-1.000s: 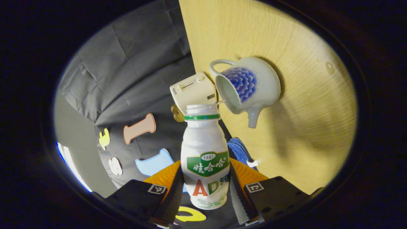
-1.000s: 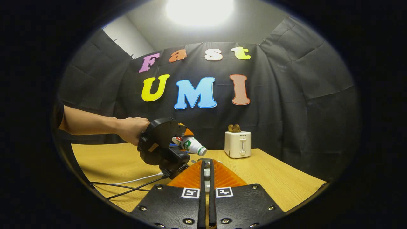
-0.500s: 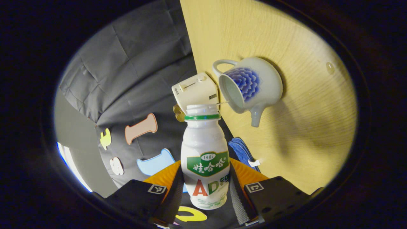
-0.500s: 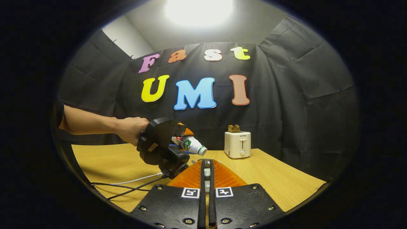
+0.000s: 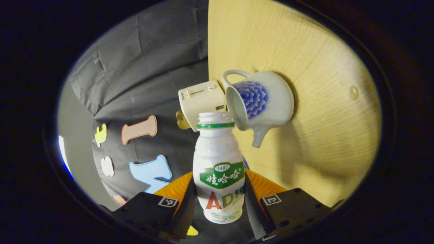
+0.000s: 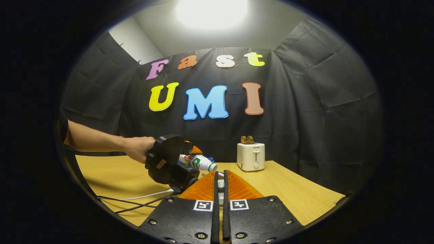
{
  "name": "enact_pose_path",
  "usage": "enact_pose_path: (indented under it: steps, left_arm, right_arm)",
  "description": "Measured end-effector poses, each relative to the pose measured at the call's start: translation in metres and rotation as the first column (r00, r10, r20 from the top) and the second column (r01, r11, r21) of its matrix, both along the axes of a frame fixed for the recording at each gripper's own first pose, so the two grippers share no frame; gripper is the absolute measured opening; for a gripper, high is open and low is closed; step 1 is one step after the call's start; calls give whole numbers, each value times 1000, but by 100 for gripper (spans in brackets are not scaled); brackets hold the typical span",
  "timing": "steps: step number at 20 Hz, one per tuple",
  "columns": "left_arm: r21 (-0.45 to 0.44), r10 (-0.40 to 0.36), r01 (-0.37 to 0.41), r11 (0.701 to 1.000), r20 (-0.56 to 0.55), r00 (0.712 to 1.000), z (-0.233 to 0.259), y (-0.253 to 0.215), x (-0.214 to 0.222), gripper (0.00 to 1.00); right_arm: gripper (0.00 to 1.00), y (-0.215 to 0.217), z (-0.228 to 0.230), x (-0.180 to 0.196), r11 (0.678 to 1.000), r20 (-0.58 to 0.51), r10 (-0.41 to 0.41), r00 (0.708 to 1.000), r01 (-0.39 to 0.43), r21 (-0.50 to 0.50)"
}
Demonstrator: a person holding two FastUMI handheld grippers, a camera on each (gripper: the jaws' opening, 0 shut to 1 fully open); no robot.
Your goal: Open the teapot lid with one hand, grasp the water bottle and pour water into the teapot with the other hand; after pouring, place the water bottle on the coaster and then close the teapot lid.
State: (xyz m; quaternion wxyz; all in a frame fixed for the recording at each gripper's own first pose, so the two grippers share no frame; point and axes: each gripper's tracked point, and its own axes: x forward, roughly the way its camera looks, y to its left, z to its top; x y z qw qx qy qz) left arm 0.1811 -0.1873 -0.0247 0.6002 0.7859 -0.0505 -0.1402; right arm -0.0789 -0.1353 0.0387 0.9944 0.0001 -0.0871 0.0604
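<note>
Pale yellow wood-grain table (image 6: 298, 193) carries the scene, and we work down from it. Near its far edge stands a cream box-shaped toaster (image 6: 251, 156). Before it, in the left gripper view, sits the white glazed ceramic teapot with a blue scale pattern (image 5: 261, 100), its mouth uncovered and its spout toward us. We hold the left gripper (image 5: 218, 203) with both fingers pressed on the flanks of the small white plastic water bottle with a green label and green neck ring (image 5: 218, 176), uncapped, tipped nearly level with its mouth beside the teapot's rim; the right gripper view shows that same bottle lying almost flat above the table. The right gripper (image 6: 220, 184) has its fingers together on a small pale piece, which we judge to be the lid's knob. The bottle looks light, thin-walled and smooth, best taken around its waist; the pot is brittle. One droplet (image 5: 353, 92) lies on the wood.
</note>
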Motion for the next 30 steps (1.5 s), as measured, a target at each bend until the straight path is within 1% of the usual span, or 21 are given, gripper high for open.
enact_pose_path:
  steps: [4, 5, 6, 8, 9, 10, 11, 13, 14, 15, 16, 17, 19, 20, 21, 22, 24, 25, 26, 27, 30]
  left_arm:
    - [-122, 6, -15, 992, -68, 998, -15, 6, 1, 75]
    - [-154, 6, -19, 988, -86, 996, -18, 7, 1, 80]
    - [-190, 5, -23, 982, -98, 995, -20, 8, 0, 81]
    - [-274, -2, -27, 961, -103, 995, -15, 12, -1, 80]
    - [-322, -7, -28, 946, -108, 994, -13, 14, -1, 75]
    - [-389, -14, -28, 921, -103, 995, -8, 16, -4, 70]
    - [-447, -18, -28, 894, -99, 995, -3, 17, -2, 75]
    - [-574, -30, -34, 818, -101, 994, 7, 25, -5, 81]
    - [-626, -37, -38, 779, -106, 994, 11, 29, -6, 70]
    - [-681, -41, -50, 731, -117, 992, 13, 35, -5, 80]
    - [-733, -51, -74, 676, -148, 988, 11, 39, -5, 75]
    - [-782, -59, -104, 614, -176, 983, 7, 47, -8, 81]
    - [-856, -70, -141, 498, -202, 977, 7, 59, -12, 81]
    - [-900, -88, -150, 409, -203, 975, 14, 72, -14, 81]
    - [-929, -98, -154, 338, -198, 975, 19, 82, -14, 75]
    - [-954, -105, -158, 254, -189, 976, 25, 93, -13, 78]
    - [-972, -146, -206, 111, -221, 964, 34, 113, -16, 81]
    - [-976, -165, -217, 23, -218, 962, 45, 129, -17, 81]
    - [-973, -175, -227, -40, -217, 960, 52, 142, -19, 75]
    - [-968, -173, -232, -96, -213, 962, 58, 156, -20, 80]
    - [-943, -138, -237, -234, -209, 968, 76, 203, -11, 80]
  right_arm:
    - [4, -1, 2, 2, 1000, -4, -6, 1000, 6, -9]
    - [4, -3, 4, 4, 1000, -4, -8, 1000, 8, -6]
    - [4, -4, 6, 5, 1000, -7, -9, 1000, 9, -2]
    - [4, -7, 8, 10, 1000, -15, -13, 1000, 13, 3]
    - [4, -9, 10, 13, 1000, -20, -16, 1000, 16, 6]
    - [4, -11, 12, 17, 1000, -24, -19, 1000, 19, 13]
    - [4, -14, 15, 20, 1000, -27, -21, 999, 22, 18]
    - [4, -14, 22, 28, 1000, -33, -24, 999, 24, 8]
    - [4, -12, 28, 31, 1000, -27, -23, 999, 23, 0]
    - [4, -9, 32, 35, 1000, -21, -19, 1000, 18, -7]
    - [4, -6, 37, 40, 1000, -19, -16, 1000, 15, -16]
    - [4, -1, 38, 46, 1000, -23, -10, 1000, 10, -27]
    - [4, 9, 41, 66, 999, -36, 7, 999, -8, -42]
    - [4, 17, 40, 85, 999, -54, 16, 998, -19, -42]
    - [4, 19, 38, 101, 999, -71, 10, 997, -14, -45]
    - [4, 22, 37, 117, 999, -87, 1, 996, -5, -47]
    - [4, 30, 34, 149, 1000, -122, 3, 993, -6, -27]
    - [4, 38, 28, 168, 1000, -155, 15, 988, -15, -1]
    - [4, 42, 23, 181, 1000, -177, 16, 984, -14, 14]
    - [4, 44, 17, 191, 1000, -190, 7, 982, -6, 8]
    - [4, 48, 1, 210, 999, -209, -23, 978, 16, -35]
